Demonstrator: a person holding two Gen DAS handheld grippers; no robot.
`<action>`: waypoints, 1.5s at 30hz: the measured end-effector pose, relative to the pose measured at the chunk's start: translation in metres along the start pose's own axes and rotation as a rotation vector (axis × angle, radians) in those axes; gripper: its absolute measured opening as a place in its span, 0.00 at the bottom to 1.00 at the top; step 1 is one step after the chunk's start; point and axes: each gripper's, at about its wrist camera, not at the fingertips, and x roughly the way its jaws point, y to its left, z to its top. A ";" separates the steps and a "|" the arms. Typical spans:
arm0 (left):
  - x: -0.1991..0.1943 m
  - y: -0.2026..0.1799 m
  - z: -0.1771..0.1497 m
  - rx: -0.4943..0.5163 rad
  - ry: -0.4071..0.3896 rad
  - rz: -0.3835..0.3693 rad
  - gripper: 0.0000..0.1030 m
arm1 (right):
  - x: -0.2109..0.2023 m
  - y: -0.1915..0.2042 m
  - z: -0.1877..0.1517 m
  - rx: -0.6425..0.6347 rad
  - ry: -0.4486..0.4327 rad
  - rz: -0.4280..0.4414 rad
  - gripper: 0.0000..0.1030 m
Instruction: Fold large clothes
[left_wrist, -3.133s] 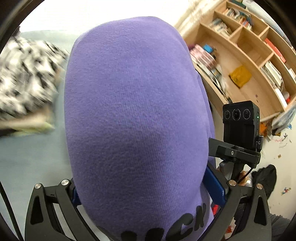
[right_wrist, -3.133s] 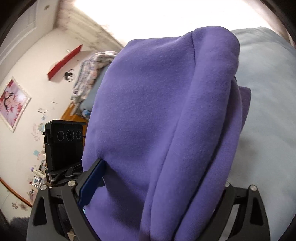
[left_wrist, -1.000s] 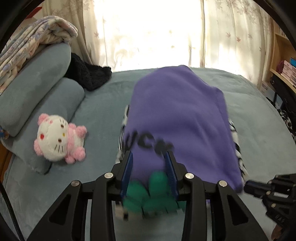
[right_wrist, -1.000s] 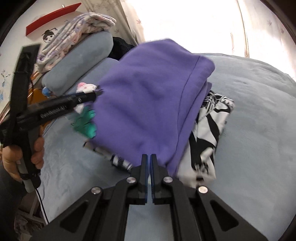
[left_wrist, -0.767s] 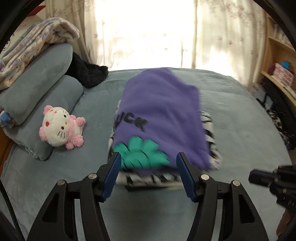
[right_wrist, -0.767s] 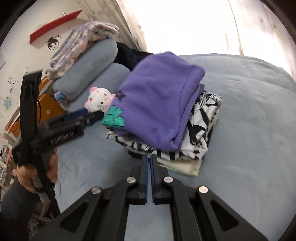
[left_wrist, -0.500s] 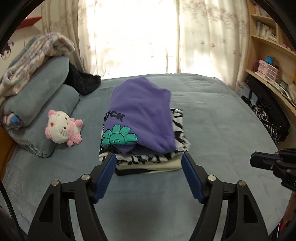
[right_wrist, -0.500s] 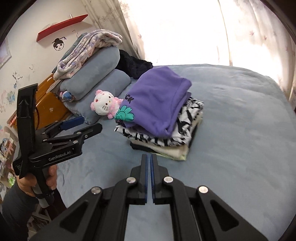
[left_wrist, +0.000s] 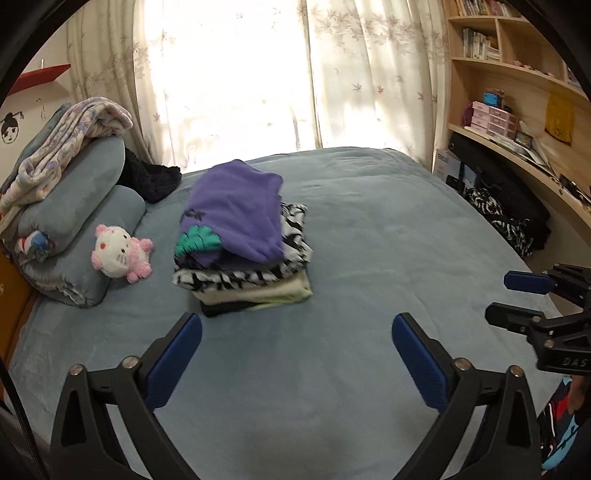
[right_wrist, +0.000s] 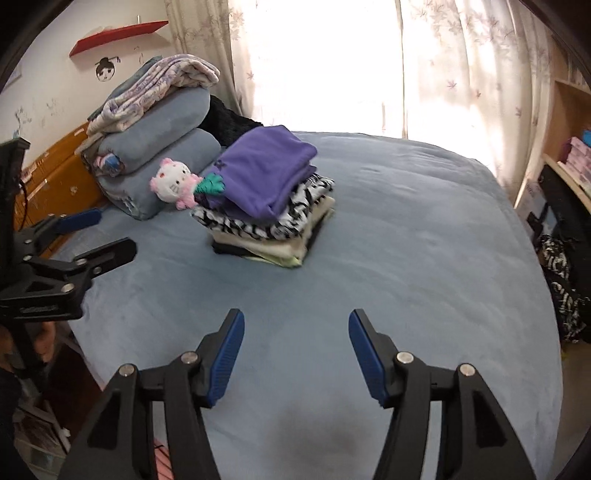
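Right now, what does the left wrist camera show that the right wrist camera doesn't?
Only the left wrist view shows the upper bookshelf with its rows of books and a yellow cloth on it. Only the right wrist view shows the orange wooden headboard. Both show the purple sweatshirt topping the folded stack on the blue bed, the plush toy, and the left gripper and right gripper, each open with nothing between the jaws.

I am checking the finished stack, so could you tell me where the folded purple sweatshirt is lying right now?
In both wrist views the purple sweatshirt lies on top of the stack of folded clothes on the blue bed, just right of the pink-and-white plush toy.
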 end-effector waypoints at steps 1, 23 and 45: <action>-0.001 -0.006 -0.011 -0.006 -0.005 -0.005 0.99 | 0.000 -0.001 -0.010 -0.006 0.003 -0.020 0.57; 0.052 -0.052 -0.183 -0.295 0.212 -0.008 0.99 | 0.029 -0.019 -0.167 0.276 0.067 -0.111 0.57; 0.028 -0.064 -0.170 -0.222 0.137 0.055 0.99 | 0.026 0.005 -0.168 0.247 0.018 -0.095 0.58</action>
